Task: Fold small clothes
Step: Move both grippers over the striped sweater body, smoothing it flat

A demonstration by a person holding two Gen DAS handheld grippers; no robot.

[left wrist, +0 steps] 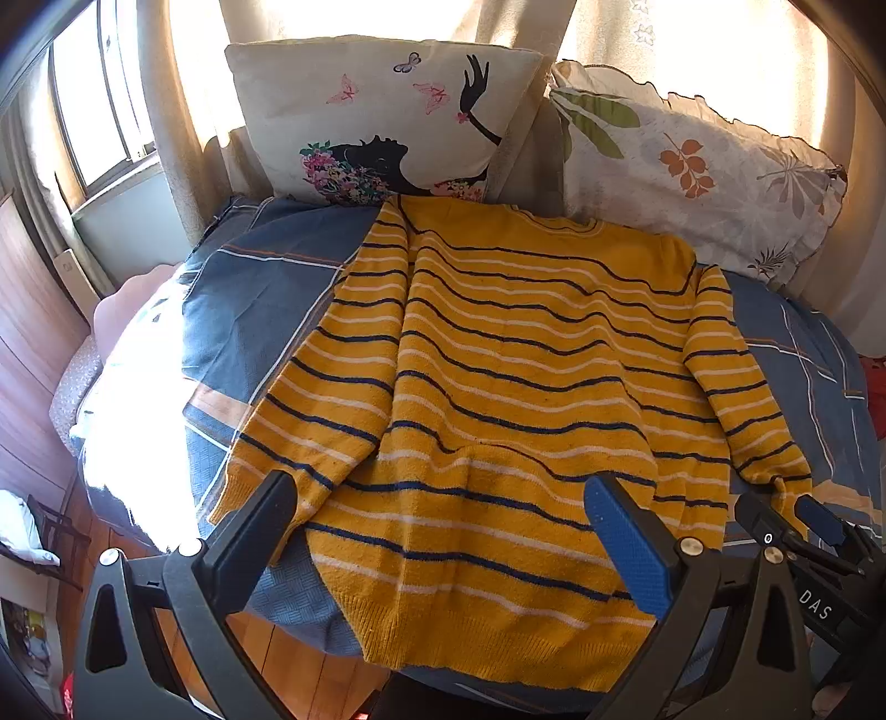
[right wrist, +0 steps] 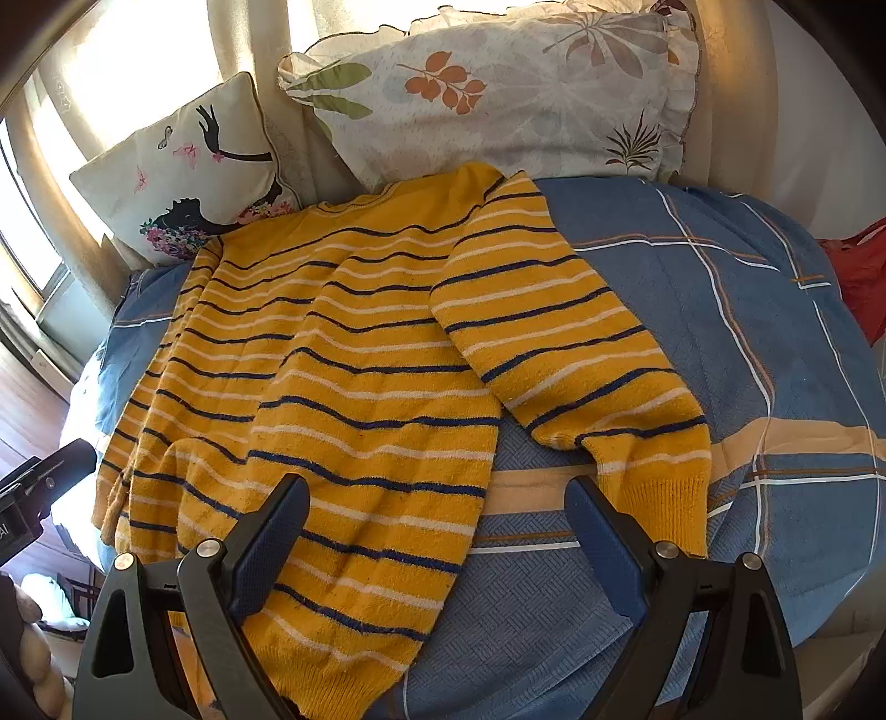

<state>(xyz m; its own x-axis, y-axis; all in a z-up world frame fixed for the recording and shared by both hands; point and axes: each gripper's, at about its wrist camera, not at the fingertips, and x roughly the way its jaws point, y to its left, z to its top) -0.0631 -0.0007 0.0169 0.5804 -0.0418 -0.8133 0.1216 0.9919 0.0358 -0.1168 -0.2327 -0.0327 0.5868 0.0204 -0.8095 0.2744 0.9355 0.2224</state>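
Covering the bed, a blue plaid sheet [right wrist: 692,332] meets sunlit curtains [left wrist: 343,22].

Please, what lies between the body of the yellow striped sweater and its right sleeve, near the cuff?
In the right wrist view, only bare blue bedspread shows between the sweater body and the sleeve near the cuff. The open right gripper hovers over that gap.

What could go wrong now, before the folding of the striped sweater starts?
1. The sweater hangs its hem over the bed's near edge, so a pull toward the person may drag it off onto the floor.
2. Both tongs, left and right, stand open above cloth; closing low might also pinch the blue cover underneath.
3. The body is wrinkled near the hem, so folding now would probably trap creases.
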